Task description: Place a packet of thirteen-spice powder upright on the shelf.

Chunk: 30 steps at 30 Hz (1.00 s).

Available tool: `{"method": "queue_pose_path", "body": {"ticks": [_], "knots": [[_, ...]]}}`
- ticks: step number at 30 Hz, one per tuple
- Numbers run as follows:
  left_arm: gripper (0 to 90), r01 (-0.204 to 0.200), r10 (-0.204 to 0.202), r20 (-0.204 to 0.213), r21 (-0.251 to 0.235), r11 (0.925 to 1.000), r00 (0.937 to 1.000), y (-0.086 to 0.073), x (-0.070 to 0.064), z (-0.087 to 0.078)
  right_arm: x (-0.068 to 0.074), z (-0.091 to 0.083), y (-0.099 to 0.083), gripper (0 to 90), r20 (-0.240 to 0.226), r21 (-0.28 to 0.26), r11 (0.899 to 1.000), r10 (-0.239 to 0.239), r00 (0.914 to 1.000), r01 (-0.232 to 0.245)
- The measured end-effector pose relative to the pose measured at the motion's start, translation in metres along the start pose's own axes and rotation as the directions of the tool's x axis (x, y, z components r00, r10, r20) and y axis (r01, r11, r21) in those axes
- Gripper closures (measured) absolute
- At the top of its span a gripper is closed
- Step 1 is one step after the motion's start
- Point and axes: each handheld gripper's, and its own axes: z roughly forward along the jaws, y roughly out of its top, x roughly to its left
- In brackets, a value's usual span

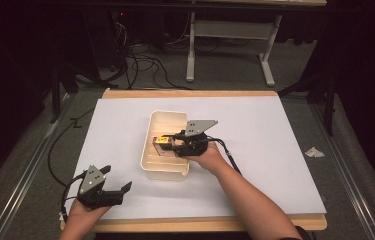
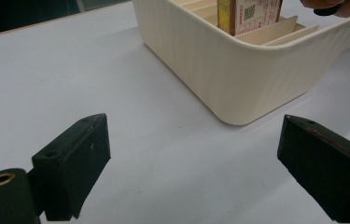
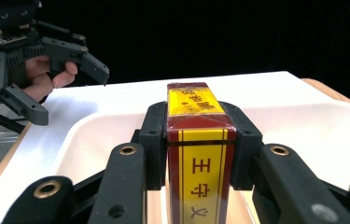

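A cream ribbed bin (image 1: 163,170) with inner dividers stands mid-table on the white sheet. My right gripper (image 1: 175,142) reaches into it from the right, shut on a red and yellow box (image 1: 162,141) with printed characters. The jaws clamp the box's (image 3: 199,140) two sides, right gripper (image 3: 200,126) over the bin's (image 3: 331,126) inside. The box (image 2: 249,14) stands upright among the dividers behind the bin's wall (image 2: 228,70). My left gripper (image 1: 117,181) rests open near the table's front left corner, and its fingers (image 2: 77,161) stand wide apart, left gripper (image 2: 200,158) aimed at the bin.
The white sheet (image 1: 275,150) covers a wooden table (image 1: 190,93) whose edge shows at front and back. Cables (image 1: 145,65) and a desk frame (image 1: 230,50) lie on the grey floor behind. A crumpled scrap (image 1: 315,152) lies on the floor to the right.
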Motion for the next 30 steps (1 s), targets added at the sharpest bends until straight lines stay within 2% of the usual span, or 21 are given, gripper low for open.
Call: {"method": "queue_pose_path", "body": {"ticks": [4, 14, 23, 30], "knots": [[10.1, -0.001, 0.001, 0.001, 0.001, 1.0, 1.0, 0.0, 0.0, 0.0, 0.0, -0.002, -0.003, 64.8, 0.007, 0.015, 1.0, 0.003, 1.0, -0.003], [10.1, -0.004, 0.004, 0.002, 0.006, 1.0, 1.0, -0.001, 0.0, 0.001, 0.002, -0.011, -0.003, 61.7, 0.019, 0.005, 1.0, 0.009, 0.9998, -0.009], [10.1, -0.004, 0.004, 0.005, 0.006, 1.0, 1.0, -0.002, -0.001, 0.002, 0.004, -0.019, -0.001, 49.0, 0.036, 0.023, 1.0, 0.017, 0.9992, -0.018], [10.1, -0.007, 0.007, 0.006, 0.008, 0.9999, 1.0, -0.001, -0.001, 0.001, 0.005, -0.024, -0.001, 43.5, 0.057, 0.04, 0.999, 0.024, 0.9981, -0.027]]}}
